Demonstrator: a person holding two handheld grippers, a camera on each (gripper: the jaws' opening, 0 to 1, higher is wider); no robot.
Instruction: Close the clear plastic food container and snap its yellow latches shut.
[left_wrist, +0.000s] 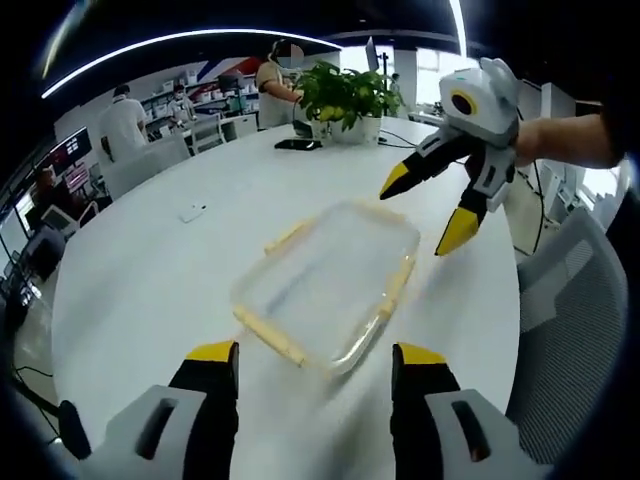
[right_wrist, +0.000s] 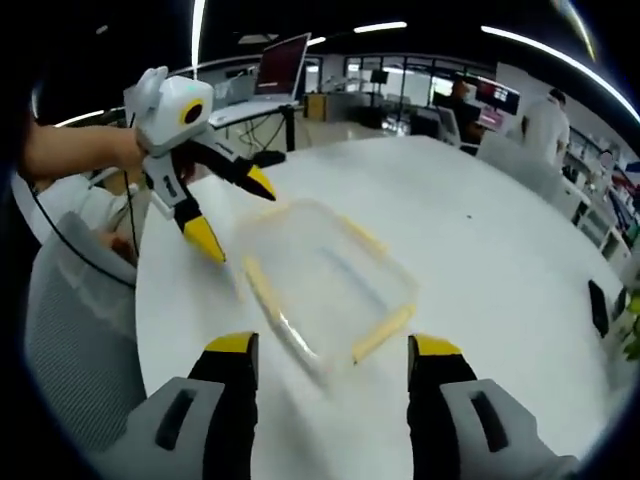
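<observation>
My left tool (left_wrist: 312, 362) and right tool (right_wrist: 332, 352), jaws apart, flank the container (left_wrist: 330, 283) on the surface (left_wrist: 150, 280), touching nothing.

Both claws (left_wrist: 314, 362) (right_wrist: 332, 358) open — empty.

Each view looks down along its own tool from opposite sides, near the table (left_wrist: 150, 270); both share the container (left_wrist: 330, 280) between them.
</observation>
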